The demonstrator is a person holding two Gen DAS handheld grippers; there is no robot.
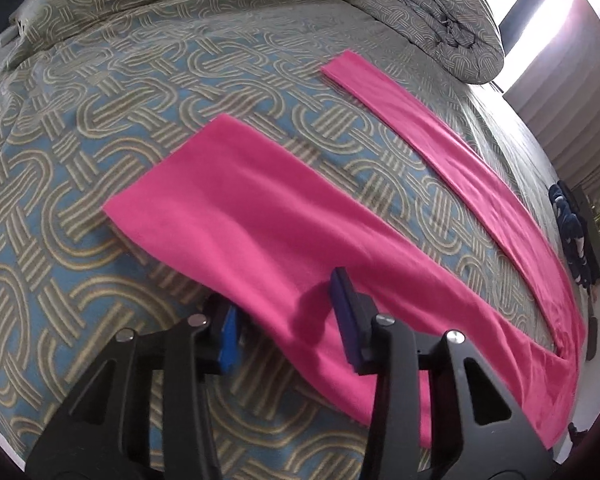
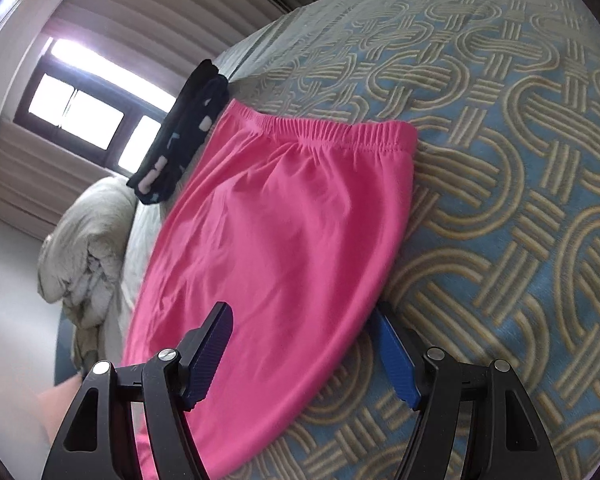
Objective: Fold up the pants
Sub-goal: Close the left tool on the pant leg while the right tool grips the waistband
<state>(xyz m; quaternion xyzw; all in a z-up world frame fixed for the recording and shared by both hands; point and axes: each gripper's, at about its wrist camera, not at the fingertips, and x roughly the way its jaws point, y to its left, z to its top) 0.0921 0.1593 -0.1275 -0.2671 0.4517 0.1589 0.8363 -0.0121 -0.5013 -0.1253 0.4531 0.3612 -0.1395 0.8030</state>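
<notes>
Both hand-held grippers sit low at the near edge of the pink pants, each with its jaws spread apart and straddling the cloth's edge, one finger over the fabric and the other down at bed level beside it, which reads as lining up for a pinch, not a grip already made. From the left wrist view, the left hand-held gripper is released at the side of the near leg, partway along it, with the far leg lying well apart in a narrow strip toward the opposite side of the bed. The right hand-held gripper is likewise released, nearer the hip, below the gathered elastic waistband. The pants lie flat and splayed on the patterned bedspread, so the likely first fold is bringing one leg across onto the other. A dark garment lies touching the far corner of the waistband and could get dragged along, while the bunched duvet crowds the far leg's end.
</notes>
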